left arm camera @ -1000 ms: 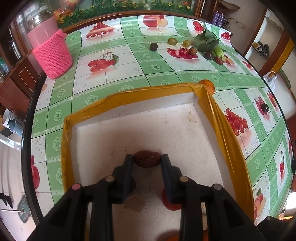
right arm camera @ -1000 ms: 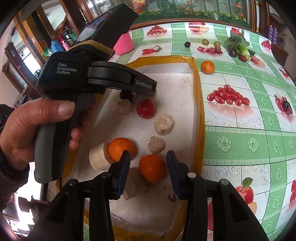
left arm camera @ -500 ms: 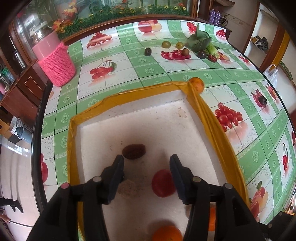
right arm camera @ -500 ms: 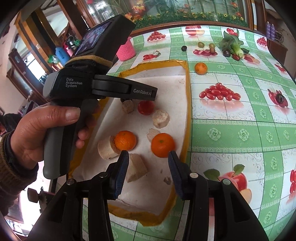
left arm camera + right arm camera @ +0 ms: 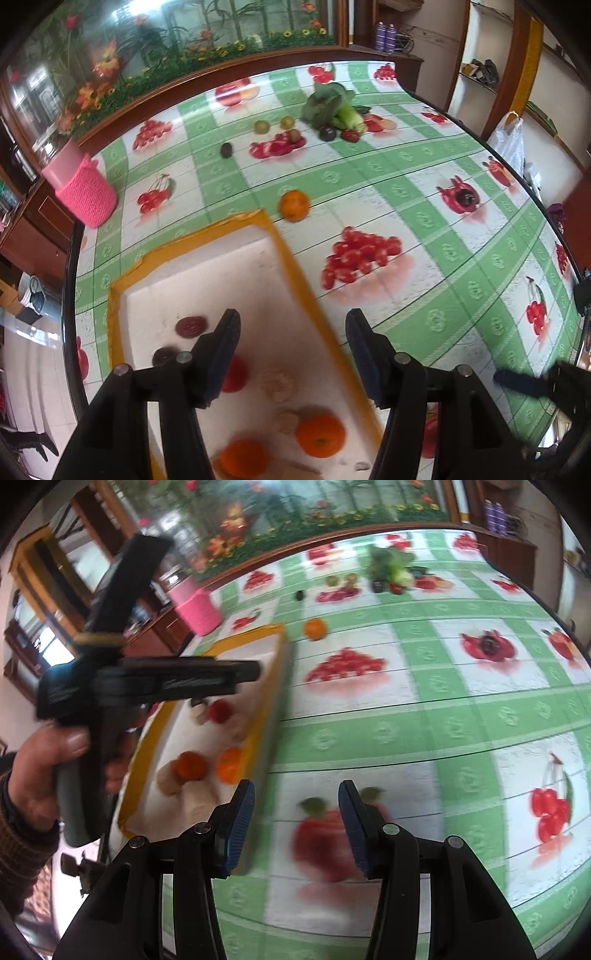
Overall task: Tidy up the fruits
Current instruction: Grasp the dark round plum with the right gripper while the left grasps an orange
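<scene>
The left hand-held gripper [image 5: 291,350] is spread wide and holds nothing; it hangs above the right-hand wall of the tray [image 5: 291,266], a white foam box with a yellow-taped rim that rests on the worktop [image 5: 424,206]. The right hand-held gripper [image 5: 295,823] is likewise spread wide and empty, positioned over bare worktop just to the right of the tray [image 5: 275,672], above a printed apple in the cloth pattern. Inside the tray, the left wrist view shows two oranges [image 5: 320,435] at the near end, a red fruit [image 5: 233,373] partly hidden behind the left finger [image 5: 221,354], two dark fruits [image 5: 190,326] toward the left wall, and pale beige pieces [image 5: 277,386] between the red fruit and the oranges. The right wrist view shows the same contents, blurred. One loose orange [image 5: 294,205] lies on the worktop just beyond the tray's far right corner, apart from the rim. Farther back, a group of small fruits [image 5: 262,126] and a leafy green vegetable [image 5: 328,105] lie well apart from the tray. A dark round fruit [image 5: 466,198] sits on the worktop to the right. A pink knitted container [image 5: 86,192] stands near the worktop's left edge. In the right wrist view, the person's left hand [image 5: 40,771] grips the handle of the left device.
</scene>
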A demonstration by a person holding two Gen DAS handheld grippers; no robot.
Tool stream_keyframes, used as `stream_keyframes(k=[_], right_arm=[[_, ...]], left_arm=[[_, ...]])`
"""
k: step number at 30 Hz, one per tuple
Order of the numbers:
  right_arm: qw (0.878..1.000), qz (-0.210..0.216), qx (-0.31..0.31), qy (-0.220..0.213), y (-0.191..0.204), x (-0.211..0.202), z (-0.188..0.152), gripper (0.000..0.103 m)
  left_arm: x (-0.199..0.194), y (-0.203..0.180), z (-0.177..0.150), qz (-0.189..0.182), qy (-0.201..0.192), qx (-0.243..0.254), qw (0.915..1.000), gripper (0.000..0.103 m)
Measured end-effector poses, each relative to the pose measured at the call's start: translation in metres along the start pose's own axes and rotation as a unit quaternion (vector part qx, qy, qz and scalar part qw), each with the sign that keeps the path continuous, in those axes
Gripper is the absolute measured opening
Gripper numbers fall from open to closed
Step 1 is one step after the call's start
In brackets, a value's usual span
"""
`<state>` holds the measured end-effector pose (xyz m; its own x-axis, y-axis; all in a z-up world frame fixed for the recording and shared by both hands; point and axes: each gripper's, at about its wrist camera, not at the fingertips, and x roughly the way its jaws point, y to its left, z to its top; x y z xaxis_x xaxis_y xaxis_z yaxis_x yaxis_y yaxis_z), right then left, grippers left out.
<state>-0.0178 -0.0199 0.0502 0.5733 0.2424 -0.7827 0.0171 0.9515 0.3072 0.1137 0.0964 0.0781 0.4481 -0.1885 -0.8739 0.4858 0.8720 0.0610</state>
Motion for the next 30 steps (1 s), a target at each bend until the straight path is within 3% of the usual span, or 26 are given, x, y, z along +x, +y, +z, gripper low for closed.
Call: stream_keyframes(k=[7,12,21,25,30], right_arm=[[0.995,-0.078,0.042,-0.041,-0.097,-0.006,0.053,0.047],[0.995,-0.095,0.031,-0.028,-0.14,0.021,0.088,0.047],[0.997,-0.075,-0.004,0.005,-0.171,0.061,0.117,0.046],[0.992,-0.104,-0.07,0.005,-0.16,0.069,0.122,0.026],[0.992,-0.093,-0.083,-0.003,-0.161,0.066,0.119,0.025]], left_arm=[[0.001,-0.032,0.018,0.0,0.013,0.013,0.9998,0.067],[0.01,-0.04,0.033,0.031,0.02,0.017,0.9992,0.067],[0.036,-0.018,0.059,0.074,0.042,-0.02,0.9962,0.067],[0.051,-0.01,0.069,0.081,0.051,-0.039,0.9946,0.067],[0.072,-0.019,0.085,0.091,0.056,-0.023,0.994,0.067]])
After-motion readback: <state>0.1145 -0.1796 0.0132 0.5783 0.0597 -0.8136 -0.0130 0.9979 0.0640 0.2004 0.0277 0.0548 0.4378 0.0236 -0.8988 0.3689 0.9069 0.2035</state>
